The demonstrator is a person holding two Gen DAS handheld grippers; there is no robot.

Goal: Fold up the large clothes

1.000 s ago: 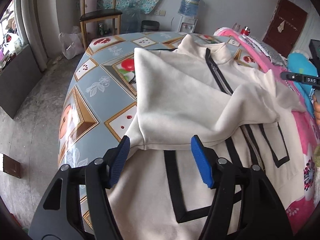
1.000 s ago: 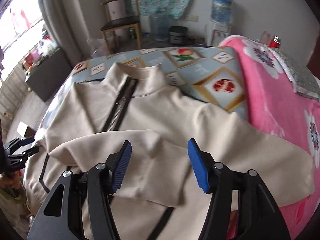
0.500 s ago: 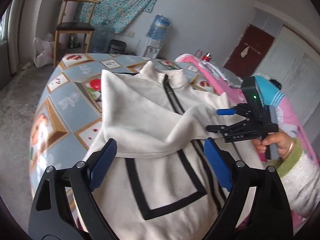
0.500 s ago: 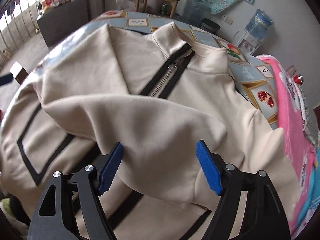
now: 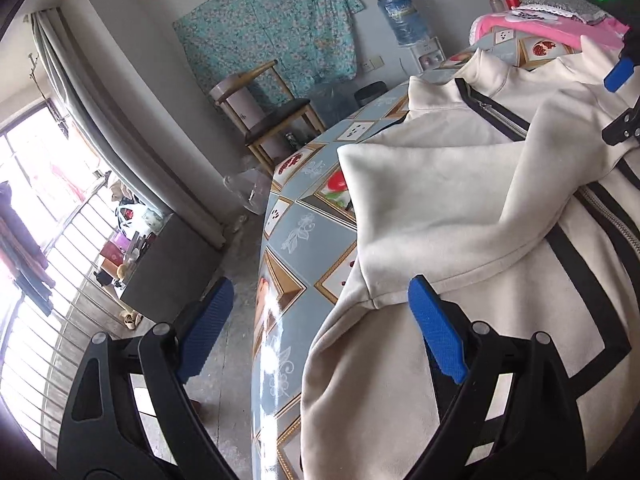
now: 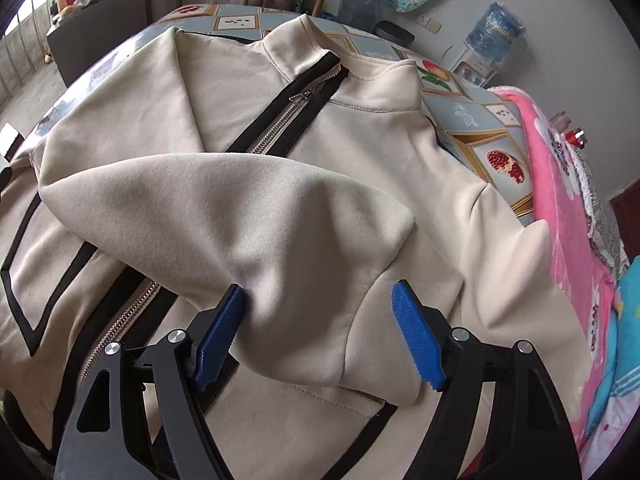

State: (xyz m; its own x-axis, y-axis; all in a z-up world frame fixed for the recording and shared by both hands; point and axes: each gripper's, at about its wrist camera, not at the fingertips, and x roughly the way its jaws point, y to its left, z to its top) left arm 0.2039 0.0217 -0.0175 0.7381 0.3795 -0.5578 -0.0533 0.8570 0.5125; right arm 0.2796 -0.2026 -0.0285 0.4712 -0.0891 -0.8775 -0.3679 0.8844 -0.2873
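Left gripper [image 5: 320, 324]: wide, empty, lower frame.
Right gripper [image 6: 320, 332]: I keep it wide, straddling the cream zip-up fleece jacket [image 6: 280, 208]'s folded sleeve; pinch deep.

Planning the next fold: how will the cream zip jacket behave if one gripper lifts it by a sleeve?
The cream zip jacket likely goes floppy: its folded sleeve already slumps in soft creases. The fleece looks thick, so probably heavyish. It may slide on the glossy tablecloth.
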